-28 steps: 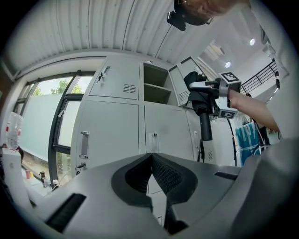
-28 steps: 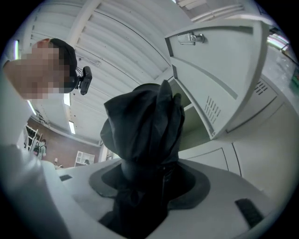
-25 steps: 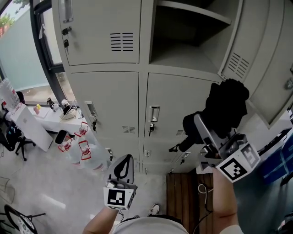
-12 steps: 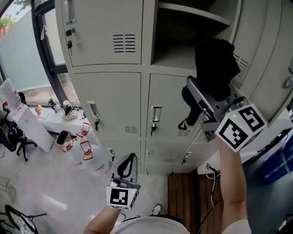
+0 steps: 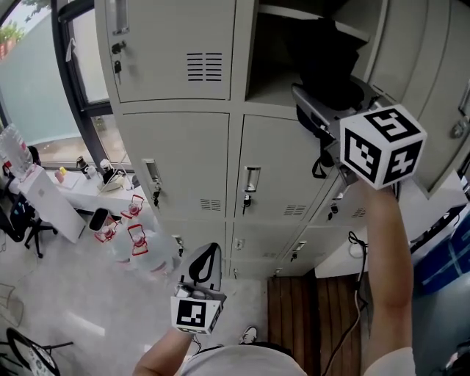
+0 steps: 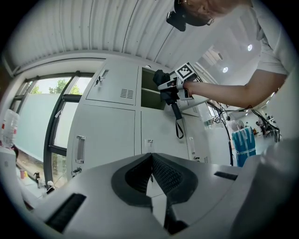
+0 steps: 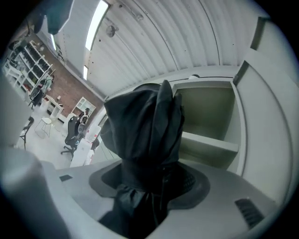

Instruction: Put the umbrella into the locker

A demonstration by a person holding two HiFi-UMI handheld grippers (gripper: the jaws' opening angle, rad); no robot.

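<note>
I held one folded black fabric umbrella (image 5: 330,70), clamped in my right gripper (image 5: 314,106), at the front edge of the open grey metal locker (image 5: 275,88); insertion step, inward push judged next.

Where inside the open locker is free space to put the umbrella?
The locker floor is bare between its left wall and the umbrella. The inner shelf bounds it above. The right side is crowded: open door, right claw holding the umbrella.
</note>
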